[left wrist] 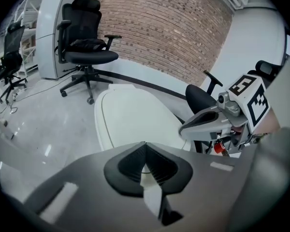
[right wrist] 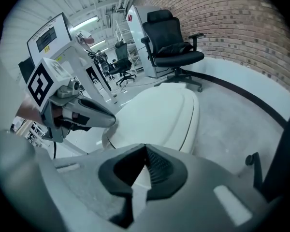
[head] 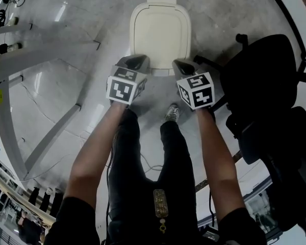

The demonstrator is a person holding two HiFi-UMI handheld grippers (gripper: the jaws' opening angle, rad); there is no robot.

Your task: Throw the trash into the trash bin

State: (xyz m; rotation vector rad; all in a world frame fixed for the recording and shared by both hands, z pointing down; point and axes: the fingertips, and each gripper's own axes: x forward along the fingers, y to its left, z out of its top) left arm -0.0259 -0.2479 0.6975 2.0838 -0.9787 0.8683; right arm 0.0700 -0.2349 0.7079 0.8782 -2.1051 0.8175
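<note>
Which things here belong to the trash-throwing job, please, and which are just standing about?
Belongs to the job:
- trash bin, lid closed
- left gripper and right gripper, both shut and empty
- no trash in view

Just standing about:
- black office chair
- grey table frame

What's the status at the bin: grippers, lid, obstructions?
Left hand-held gripper, right hand-held gripper: shut, empty, at near edge of trash bin. Bin closed, no trash visible. Office chair beside it, not blocking.
</note>
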